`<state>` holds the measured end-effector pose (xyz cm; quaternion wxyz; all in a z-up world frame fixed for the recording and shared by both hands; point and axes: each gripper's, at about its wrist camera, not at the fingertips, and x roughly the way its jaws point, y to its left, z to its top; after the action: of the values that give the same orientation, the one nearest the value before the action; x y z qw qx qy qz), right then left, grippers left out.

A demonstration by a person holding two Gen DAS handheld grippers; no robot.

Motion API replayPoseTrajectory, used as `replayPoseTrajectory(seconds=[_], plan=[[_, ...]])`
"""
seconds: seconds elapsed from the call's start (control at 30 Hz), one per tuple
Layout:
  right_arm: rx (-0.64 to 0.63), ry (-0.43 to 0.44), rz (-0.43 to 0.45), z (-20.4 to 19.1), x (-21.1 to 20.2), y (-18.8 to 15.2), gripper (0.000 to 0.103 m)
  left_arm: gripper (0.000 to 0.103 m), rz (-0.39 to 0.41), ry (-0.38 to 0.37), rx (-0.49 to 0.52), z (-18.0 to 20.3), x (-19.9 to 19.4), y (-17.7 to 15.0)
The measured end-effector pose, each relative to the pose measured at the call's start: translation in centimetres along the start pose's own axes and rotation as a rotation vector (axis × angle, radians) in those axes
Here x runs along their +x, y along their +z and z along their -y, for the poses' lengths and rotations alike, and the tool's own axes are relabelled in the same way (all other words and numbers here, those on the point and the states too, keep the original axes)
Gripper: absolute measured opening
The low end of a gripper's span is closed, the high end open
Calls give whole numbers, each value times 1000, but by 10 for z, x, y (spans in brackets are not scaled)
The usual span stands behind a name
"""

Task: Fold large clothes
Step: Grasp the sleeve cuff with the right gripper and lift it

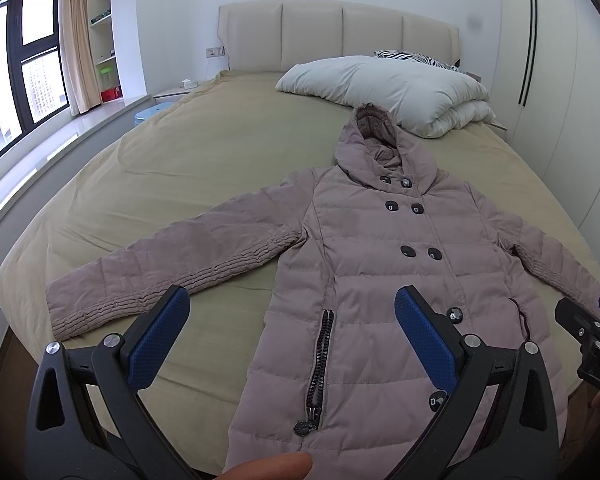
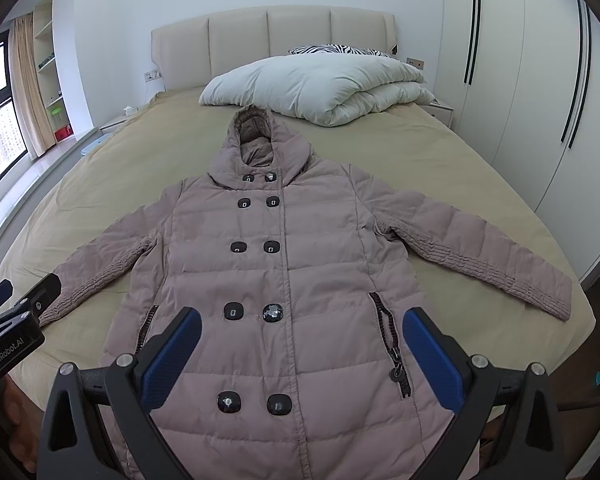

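Note:
A mauve hooded puffer coat [image 1: 364,264] lies flat, front up, on the bed, hood toward the headboard, both sleeves spread out; it also fills the right wrist view [image 2: 284,264]. Its black buttons are done up and both pocket zips show. My left gripper [image 1: 292,304] is open and empty above the coat's lower left part and the bare sheet. My right gripper [image 2: 302,328] is open and empty above the coat's lower front. Each gripper shows at the edge of the other's view: the right one [image 1: 592,320], the left one [image 2: 16,300].
The bed [image 1: 172,168] has a tan sheet and a beige padded headboard [image 2: 272,44]. A folded white duvet [image 2: 320,88] and a zebra-print pillow [image 2: 340,50] lie near the headboard. White wardrobes [image 2: 520,100] stand on the right, a window and shelves on the left.

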<state>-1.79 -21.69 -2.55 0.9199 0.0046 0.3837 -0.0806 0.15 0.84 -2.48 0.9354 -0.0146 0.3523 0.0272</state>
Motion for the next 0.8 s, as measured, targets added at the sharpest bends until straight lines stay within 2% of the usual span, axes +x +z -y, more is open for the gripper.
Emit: replayPoseTrajectory(seconds=[0.1, 0.2, 0.3, 0.4, 0.5, 0.53, 0.6, 0.67, 0.73, 0.8], plan=[[3, 0, -5, -1, 4, -5, 103, 103, -2, 15, 4, 4, 5, -4], [26, 19, -5, 4, 8, -9, 103, 103, -35, -2, -14, 7, 20, -5], [122, 90, 24, 39, 13, -1, 103, 103, -79, -32, -17, 12, 41, -4], [305, 170, 77, 104, 28, 1, 103, 103, -134, -124, -34, 16, 67, -7], [546, 163, 102, 190, 57, -14, 103, 103, -218, -214, -86, 22, 102, -10], [639, 149, 104, 221, 67, -23, 101, 103, -219, -237, -91, 26, 112, -10], [843, 143, 103, 285, 88, -48, 97, 103, -166, -288, -85, 34, 125, -10], [1048, 127, 101, 338, 102, -79, 91, 103, -133, -293, -48, 48, 135, -6], [1173, 113, 107, 374, 110, -105, 85, 103, -187, -301, -11, 64, 150, -1], [1240, 102, 108, 398, 116, -120, 79, 103, -237, -293, -34, 72, 164, 6]])
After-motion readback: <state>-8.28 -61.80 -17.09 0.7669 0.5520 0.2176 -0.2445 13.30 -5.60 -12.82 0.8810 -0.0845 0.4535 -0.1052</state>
